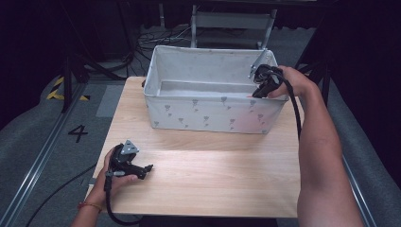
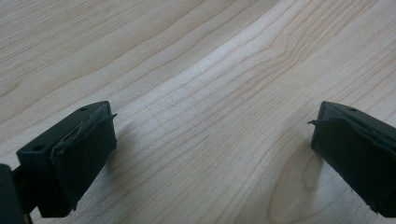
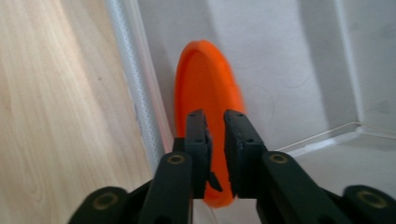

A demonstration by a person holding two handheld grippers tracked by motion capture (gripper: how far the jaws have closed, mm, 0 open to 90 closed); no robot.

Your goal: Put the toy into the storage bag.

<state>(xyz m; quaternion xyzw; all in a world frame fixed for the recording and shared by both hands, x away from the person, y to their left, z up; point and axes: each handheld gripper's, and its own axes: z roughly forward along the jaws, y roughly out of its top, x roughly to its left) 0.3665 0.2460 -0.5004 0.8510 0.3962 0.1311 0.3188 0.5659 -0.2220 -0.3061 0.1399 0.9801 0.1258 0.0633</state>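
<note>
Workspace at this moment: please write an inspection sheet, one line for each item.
Surface: light wooden table, bare around the bin.
Job's things: orange disc held on edge inside the white fabric bin, close to its wall.
Clutter: nothing seen.
Grippers: right gripper is shut on the orange disc at the bin's right end; left gripper rests low on the table with jaws wide apart, nothing between them.
Cables: one black cable runs along the right forearm; another trails off the table's front edge by the left hand.
Surroundings: grey floor with a painted 4, and cables behind the table.
</note>
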